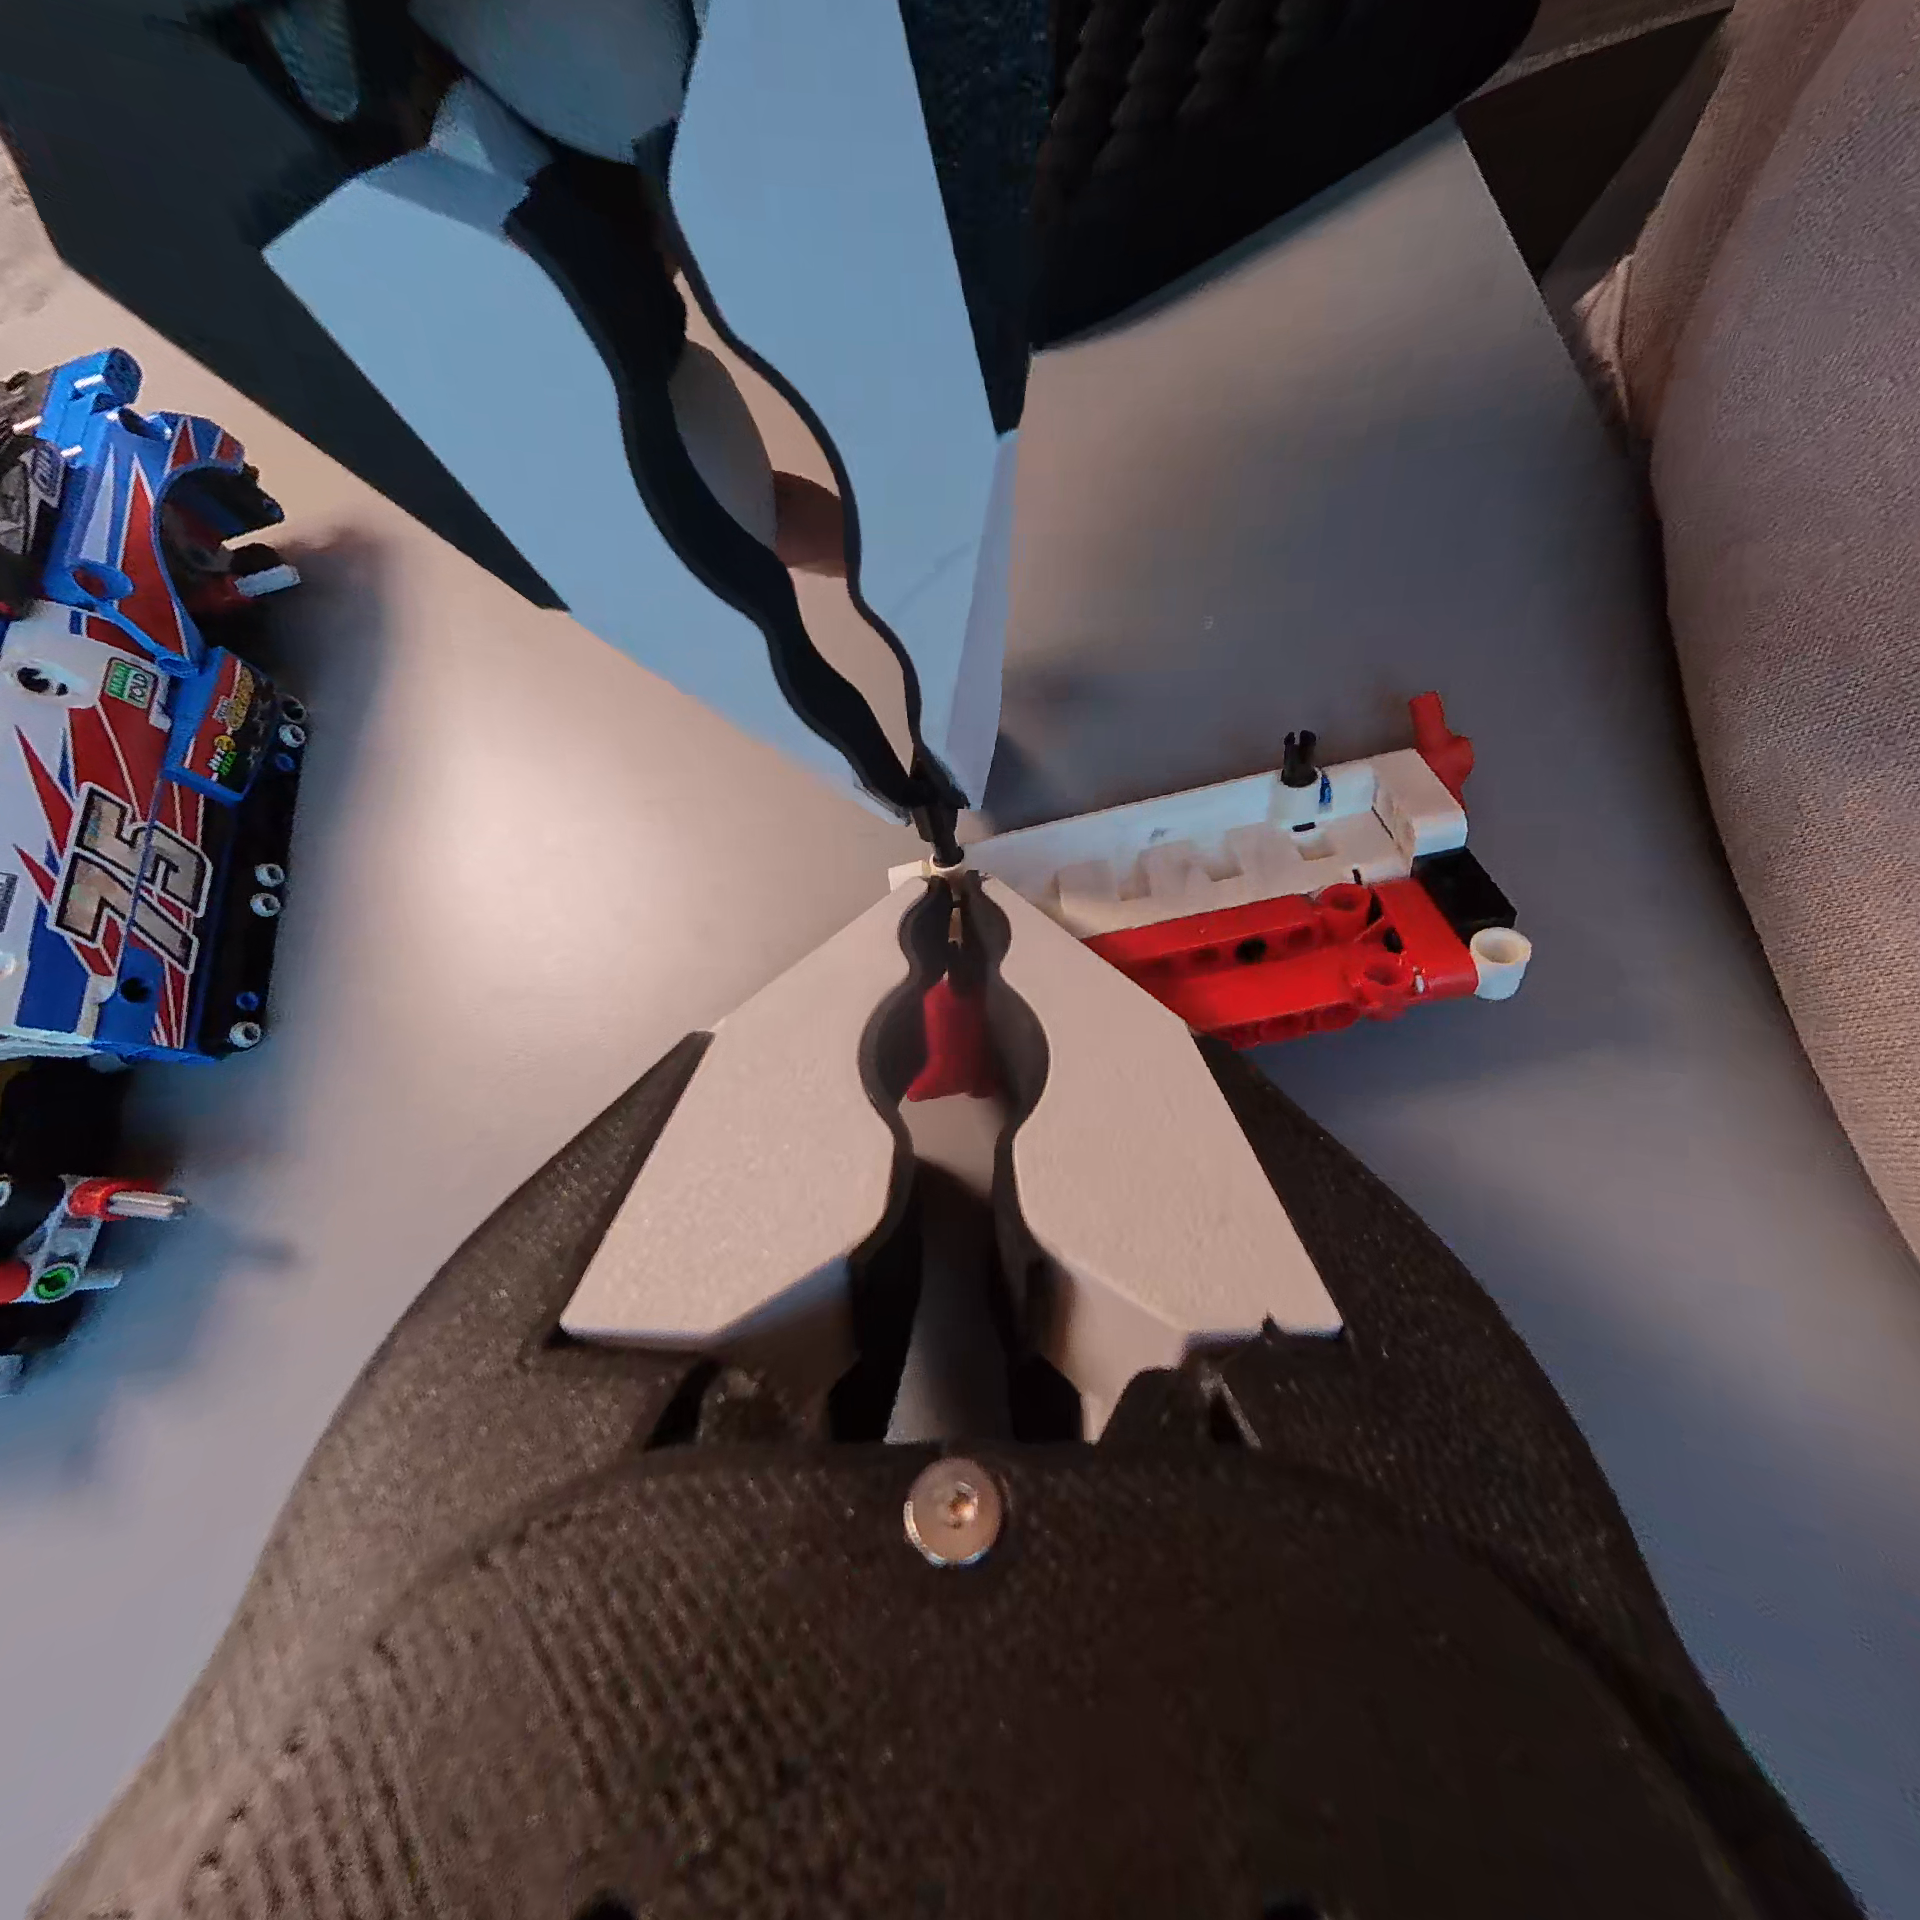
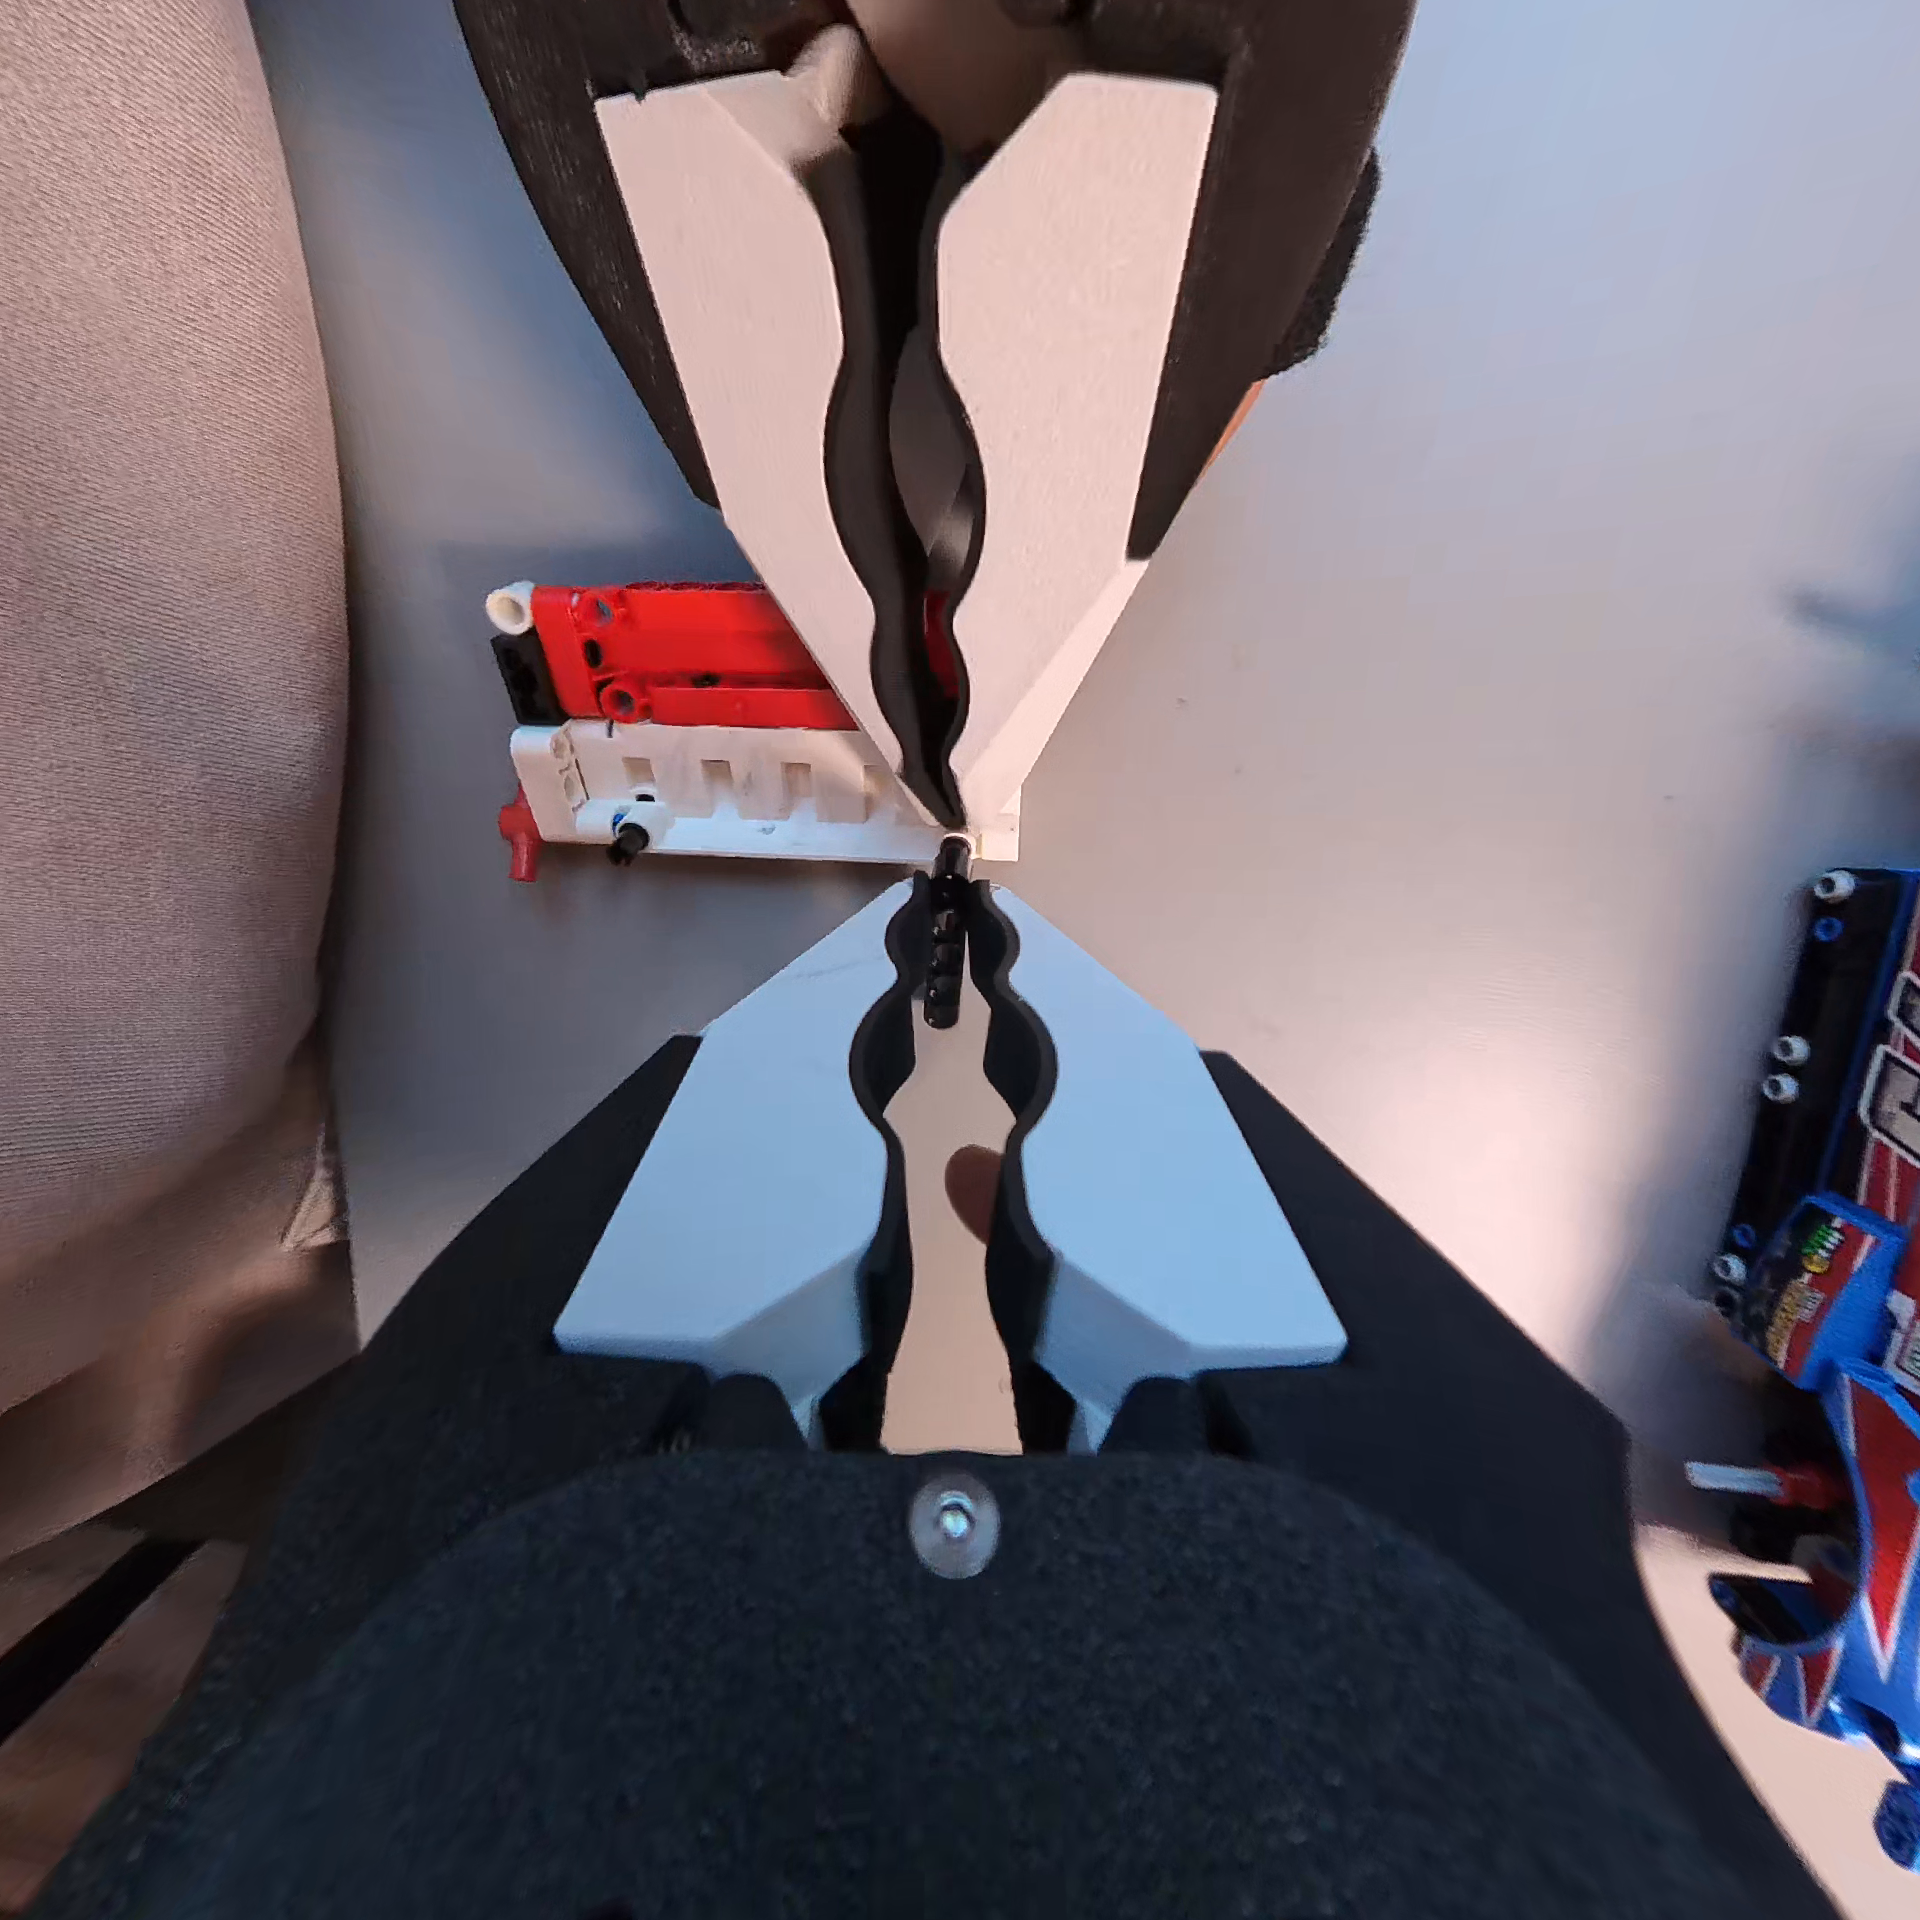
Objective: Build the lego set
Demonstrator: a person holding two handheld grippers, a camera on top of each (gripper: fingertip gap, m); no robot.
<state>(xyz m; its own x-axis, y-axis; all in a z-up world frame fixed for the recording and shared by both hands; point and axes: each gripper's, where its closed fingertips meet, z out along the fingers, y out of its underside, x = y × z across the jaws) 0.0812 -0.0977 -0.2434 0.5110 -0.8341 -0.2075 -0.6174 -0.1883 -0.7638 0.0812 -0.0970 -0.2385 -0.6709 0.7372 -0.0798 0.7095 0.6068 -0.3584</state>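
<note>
The two grippers meet tip to tip over the pale table (image 1: 1299, 520). The left gripper (image 1: 951, 899) has its jaws pinched narrow on a small red piece (image 1: 948, 1044) with a dark stem, which sits between the wavy black pads. The right gripper (image 2: 940, 894) is likewise closed tight on a short black connector pin (image 2: 943, 961). The pin's front end reaches a tiny pale ring right at the left gripper's tips; I cannot tell whether the two parts are already joined.

Just beyond the meeting tips lies the red and white lego sub-assembly (image 1: 1278, 894), flat on the table, apart from both grippers' pieces. A black peg stands up from its white half, and a red peg juts from its far end.

Well away from that sub-assembly, on the opposite side of the grippers, sits a blue, white and red racing-car model (image 1: 114, 727) covered in number and sponsor-style stickers, with a black studded beam along its side. A brownish cushion (image 2: 135, 623) lies on the sub-assembly's other side, against the table edge.
</note>
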